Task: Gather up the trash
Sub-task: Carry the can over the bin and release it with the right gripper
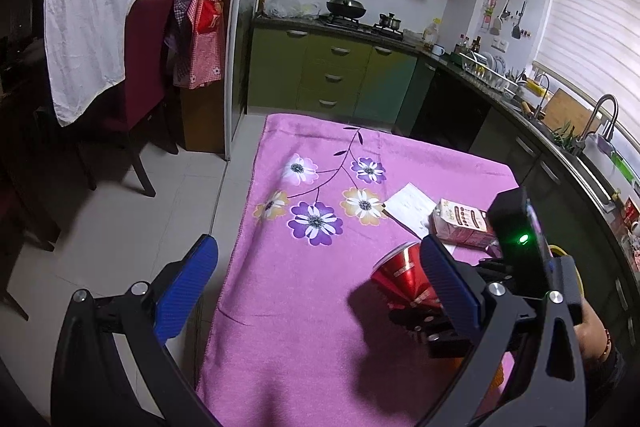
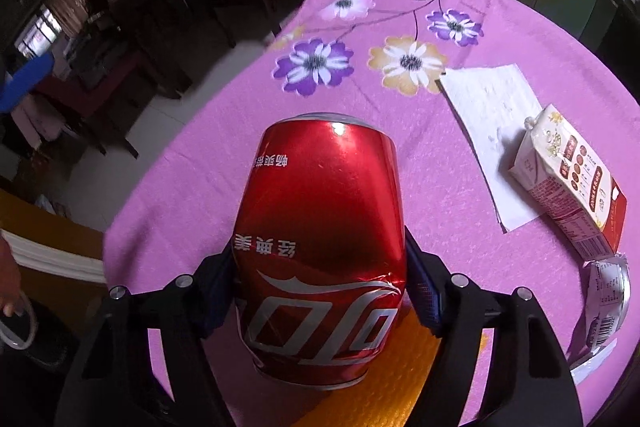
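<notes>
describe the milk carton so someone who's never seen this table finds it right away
On the pink flowered cloth, find the white napkin right of the flowers. The carton lies on its side over the napkin's edge: a cream and red box, unlike the round red can and the crushed white can.

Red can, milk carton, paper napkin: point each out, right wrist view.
red can (image 2: 320, 211): right wrist view, middle of its dented side wall
milk carton (image 2: 568, 183): right wrist view, printed top face
paper napkin (image 2: 492, 115): right wrist view, bare white centre
</notes>
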`<state>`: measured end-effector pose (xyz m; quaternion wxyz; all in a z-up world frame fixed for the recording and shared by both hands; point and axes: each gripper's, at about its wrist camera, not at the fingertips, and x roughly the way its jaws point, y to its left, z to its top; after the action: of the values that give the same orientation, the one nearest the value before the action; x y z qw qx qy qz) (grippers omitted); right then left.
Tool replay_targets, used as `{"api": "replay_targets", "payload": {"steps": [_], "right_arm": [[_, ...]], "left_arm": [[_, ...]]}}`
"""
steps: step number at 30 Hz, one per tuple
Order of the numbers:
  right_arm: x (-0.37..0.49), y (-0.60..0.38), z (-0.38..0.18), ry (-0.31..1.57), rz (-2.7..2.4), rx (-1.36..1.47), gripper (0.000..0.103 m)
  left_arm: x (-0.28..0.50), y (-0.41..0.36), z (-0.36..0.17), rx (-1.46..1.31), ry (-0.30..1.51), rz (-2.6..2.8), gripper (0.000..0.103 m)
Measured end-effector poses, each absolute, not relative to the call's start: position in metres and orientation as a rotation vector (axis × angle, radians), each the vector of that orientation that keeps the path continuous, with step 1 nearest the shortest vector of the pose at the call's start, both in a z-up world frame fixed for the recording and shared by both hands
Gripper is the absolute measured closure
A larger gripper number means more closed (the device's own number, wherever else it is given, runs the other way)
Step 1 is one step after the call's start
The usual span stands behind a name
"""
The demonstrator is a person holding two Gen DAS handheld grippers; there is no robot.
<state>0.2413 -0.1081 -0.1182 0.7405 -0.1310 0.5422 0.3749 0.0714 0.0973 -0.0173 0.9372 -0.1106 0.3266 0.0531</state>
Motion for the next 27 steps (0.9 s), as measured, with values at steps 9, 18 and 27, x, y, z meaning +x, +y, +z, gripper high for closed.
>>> {"api": "replay_targets", "payload": {"steps": [9,18,27], "right_arm": [[0.242,-0.153,-0.072,1.103,0.803,-0.178,0.031],[0.253,-0.375,-0.029,1.0,0.353,0.018,0.031],[0.285,-0.581,-0.112,1.169,-0.093,0.186,0.031]], "left_arm": [[0.073,0.088,-0.019,-0.207,0.689,0.088,0.007],[0.088,0.059,-0.033,-0.174,0.75,0.025,0.007],[0.102,0.015,-0.038,-0.135,0.795,-0.045,0.007]]}}
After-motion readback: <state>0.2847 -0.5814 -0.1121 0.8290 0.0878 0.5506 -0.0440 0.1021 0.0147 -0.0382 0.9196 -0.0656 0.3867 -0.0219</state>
